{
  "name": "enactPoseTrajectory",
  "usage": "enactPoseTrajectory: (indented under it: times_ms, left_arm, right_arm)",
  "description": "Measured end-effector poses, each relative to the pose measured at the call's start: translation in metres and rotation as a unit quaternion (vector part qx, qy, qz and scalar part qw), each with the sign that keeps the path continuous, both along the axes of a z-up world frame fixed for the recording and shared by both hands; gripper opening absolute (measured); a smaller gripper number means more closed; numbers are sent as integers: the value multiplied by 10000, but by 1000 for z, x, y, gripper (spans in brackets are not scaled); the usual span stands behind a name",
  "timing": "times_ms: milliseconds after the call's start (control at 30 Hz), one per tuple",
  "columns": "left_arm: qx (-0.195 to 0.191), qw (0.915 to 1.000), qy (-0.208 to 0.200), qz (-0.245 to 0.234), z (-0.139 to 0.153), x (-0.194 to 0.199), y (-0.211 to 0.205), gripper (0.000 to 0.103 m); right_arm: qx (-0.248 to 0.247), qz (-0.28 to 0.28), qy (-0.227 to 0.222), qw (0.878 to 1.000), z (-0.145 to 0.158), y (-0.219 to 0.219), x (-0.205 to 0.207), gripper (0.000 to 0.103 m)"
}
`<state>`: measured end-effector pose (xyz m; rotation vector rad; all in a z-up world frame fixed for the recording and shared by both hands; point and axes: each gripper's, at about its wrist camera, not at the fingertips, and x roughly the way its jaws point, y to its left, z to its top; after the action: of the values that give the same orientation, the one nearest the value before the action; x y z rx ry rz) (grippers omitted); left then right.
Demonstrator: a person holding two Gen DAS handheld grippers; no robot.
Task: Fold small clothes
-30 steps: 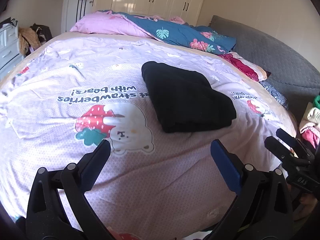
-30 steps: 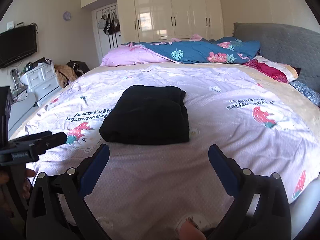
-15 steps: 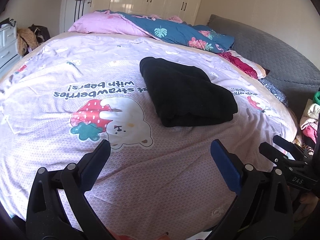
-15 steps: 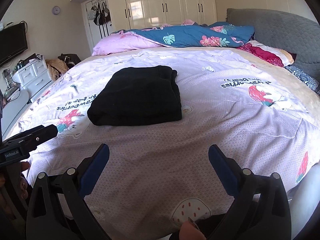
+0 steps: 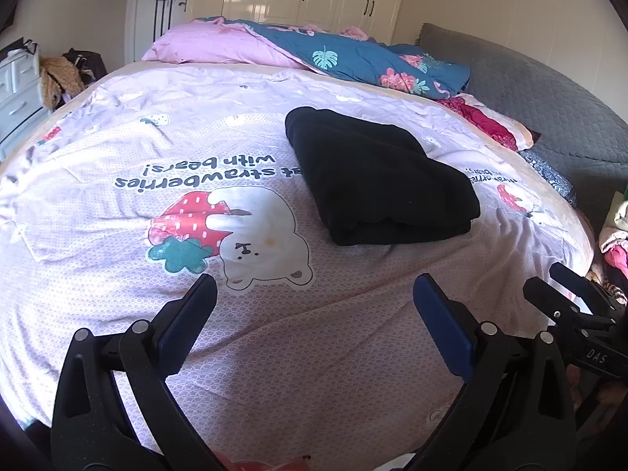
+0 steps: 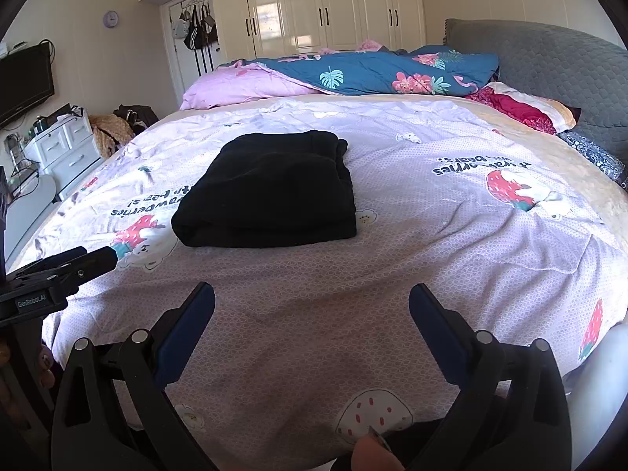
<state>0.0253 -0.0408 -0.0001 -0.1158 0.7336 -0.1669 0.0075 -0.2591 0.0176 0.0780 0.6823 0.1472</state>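
A: Where's the garment?

B: Black folded garment lies flat on the lilac bedspread, mid-bed, just right of the printed strawberry-and-bear motif. Folded edge faces the near side. From the right wrist view it sits ahead and left of centre.

A: Grippers?

B: Left gripper has its fingers spread wide, nothing between them, held over the near edge of the bed. Right gripper likewise spread and empty. Each shows at the edge of the other's view: right one at far right, left one at far left. Both well apart from the garment.

A: Anything in the way?

B: Only bare bedspread between grippers and garment. Further back: pink pillow, blue floral quilt bunched along the far side, red-patterned pillow against the grey headboard. White wardrobe behind; white drawer unit and television at left. Pile of clothes off the bed's right edge.
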Motion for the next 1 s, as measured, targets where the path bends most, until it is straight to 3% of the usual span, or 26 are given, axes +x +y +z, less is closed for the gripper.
enactPoseTrajectory:
  times_ms: [1000]
  left_arm:
    - [-33,9999,120,20,-1,1,2,94]
  right_arm:
    - [-34,-8,20,10000,-1,0,0,99]
